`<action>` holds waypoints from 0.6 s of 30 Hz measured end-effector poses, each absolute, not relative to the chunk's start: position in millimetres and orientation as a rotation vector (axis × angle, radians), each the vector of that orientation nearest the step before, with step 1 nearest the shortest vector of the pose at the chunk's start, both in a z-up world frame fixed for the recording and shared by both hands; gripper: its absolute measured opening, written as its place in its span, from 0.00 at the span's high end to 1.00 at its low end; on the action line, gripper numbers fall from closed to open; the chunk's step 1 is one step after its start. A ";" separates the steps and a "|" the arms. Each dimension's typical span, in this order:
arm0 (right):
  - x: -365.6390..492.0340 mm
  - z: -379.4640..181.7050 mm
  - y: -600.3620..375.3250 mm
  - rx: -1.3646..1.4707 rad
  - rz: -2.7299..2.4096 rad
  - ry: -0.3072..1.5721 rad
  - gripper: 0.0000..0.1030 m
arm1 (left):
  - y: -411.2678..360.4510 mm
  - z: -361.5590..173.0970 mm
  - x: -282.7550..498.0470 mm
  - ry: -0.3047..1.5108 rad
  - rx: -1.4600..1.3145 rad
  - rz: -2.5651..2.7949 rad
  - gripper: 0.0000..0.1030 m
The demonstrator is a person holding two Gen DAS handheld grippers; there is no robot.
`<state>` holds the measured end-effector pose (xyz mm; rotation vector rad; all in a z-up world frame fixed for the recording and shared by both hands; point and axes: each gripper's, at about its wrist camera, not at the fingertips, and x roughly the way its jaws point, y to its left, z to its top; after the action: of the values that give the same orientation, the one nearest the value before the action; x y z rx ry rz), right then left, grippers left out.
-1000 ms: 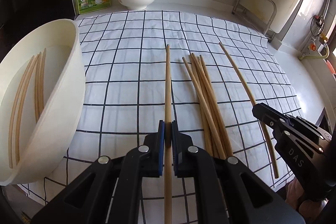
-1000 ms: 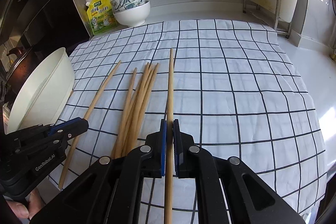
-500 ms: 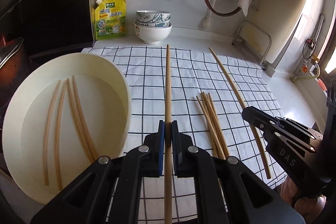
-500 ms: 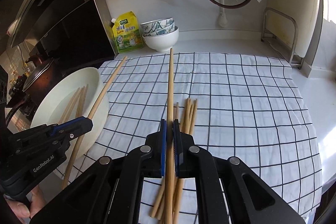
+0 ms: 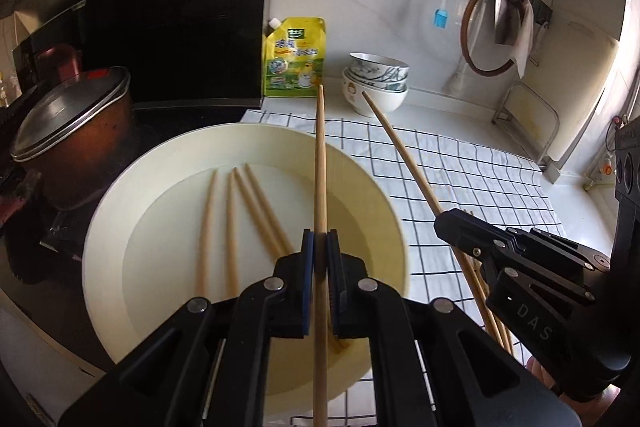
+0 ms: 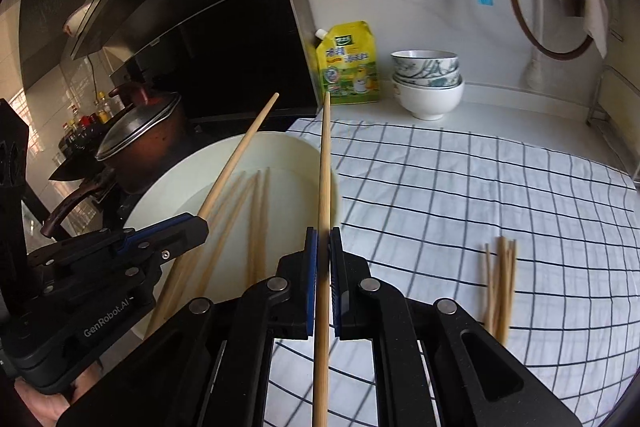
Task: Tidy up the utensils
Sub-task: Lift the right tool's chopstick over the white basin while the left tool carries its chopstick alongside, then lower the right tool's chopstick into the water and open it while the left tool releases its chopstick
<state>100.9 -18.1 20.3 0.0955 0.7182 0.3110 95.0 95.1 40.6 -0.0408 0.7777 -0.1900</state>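
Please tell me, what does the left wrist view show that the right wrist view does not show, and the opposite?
Only the left wrist view shows the full round rim of the cream basin, seen almost from above.

Only the right wrist view shows the loose chopsticks plainly on the checked cloth, and bottles behind the pot.

Both show four chopsticks in the basin, the stacked bowls, the yellow pouch, and the left gripper and right gripper, each shut on one chopstick.

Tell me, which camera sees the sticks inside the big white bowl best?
The left wrist view: it looks down into the bowl, showing four chopsticks clearly. The right wrist view shows them blurred, partly behind the left gripper.
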 end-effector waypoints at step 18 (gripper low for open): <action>151.9 -14.9 65.9 0.074 0.410 0.864 0.94 | 178.2 0.8 124.1 0.859 -0.072 -0.056 0.93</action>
<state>151.9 65.9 -14.9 0.0739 0.8637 0.4102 124.1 178.2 0.8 -0.0721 0.8594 -0.0560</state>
